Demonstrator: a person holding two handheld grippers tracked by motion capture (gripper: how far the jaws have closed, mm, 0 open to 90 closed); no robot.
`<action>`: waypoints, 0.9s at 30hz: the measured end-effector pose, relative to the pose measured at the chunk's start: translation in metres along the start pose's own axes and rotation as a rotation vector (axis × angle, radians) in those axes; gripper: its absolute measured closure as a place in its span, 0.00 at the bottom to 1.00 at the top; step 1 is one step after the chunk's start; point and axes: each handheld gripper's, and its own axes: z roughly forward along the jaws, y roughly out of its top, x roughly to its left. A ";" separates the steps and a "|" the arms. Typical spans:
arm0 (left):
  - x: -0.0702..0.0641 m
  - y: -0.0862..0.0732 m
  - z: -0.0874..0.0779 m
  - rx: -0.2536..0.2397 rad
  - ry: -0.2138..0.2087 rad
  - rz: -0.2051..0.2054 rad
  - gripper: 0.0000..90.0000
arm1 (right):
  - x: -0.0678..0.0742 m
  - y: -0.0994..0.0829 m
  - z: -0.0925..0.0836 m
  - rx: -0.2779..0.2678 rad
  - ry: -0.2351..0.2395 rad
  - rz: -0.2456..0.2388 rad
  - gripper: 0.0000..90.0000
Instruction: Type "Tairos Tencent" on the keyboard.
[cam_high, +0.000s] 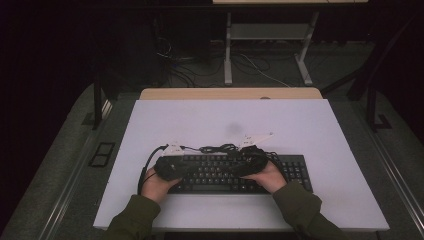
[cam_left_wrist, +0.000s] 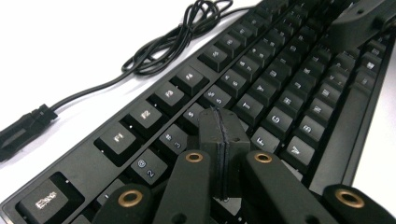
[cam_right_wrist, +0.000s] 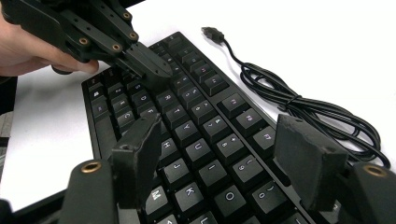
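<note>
A black keyboard (cam_high: 235, 172) lies on the white board near the front edge. Its black cable (cam_high: 220, 148) is coiled just behind it, with the USB plug (cam_right_wrist: 212, 32) loose on the board. My left gripper (cam_left_wrist: 220, 122) is shut with nothing between its pads. Its tip is low over the number and upper letter keys (cam_left_wrist: 261, 91) at the keyboard's left part; I cannot tell whether it touches them. My right gripper (cam_right_wrist: 224, 140) hovers open over the middle keys (cam_right_wrist: 196, 135), nothing between its fingers. In the right gripper view the left gripper (cam_right_wrist: 156, 70) points at the keys farther off.
The white board (cam_high: 300, 125) has free room behind and to both sides of the keyboard. A wooden table edge (cam_high: 230, 93) shows behind the board. Farther back, on the dark floor, stand a white desk frame (cam_high: 228, 50) and loose cables (cam_high: 185, 60).
</note>
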 end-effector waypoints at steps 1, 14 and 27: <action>0.000 0.000 0.000 0.004 0.002 0.005 0.99 | 0.000 0.000 0.000 0.001 0.000 0.001 0.36; -0.001 0.002 -0.006 -0.012 0.005 0.011 0.99 | 0.000 0.001 -0.001 -0.006 -0.003 0.004 0.36; -0.004 0.002 -0.013 -0.053 0.017 -0.006 0.78 | 0.004 0.001 -0.001 0.008 0.021 -0.006 0.48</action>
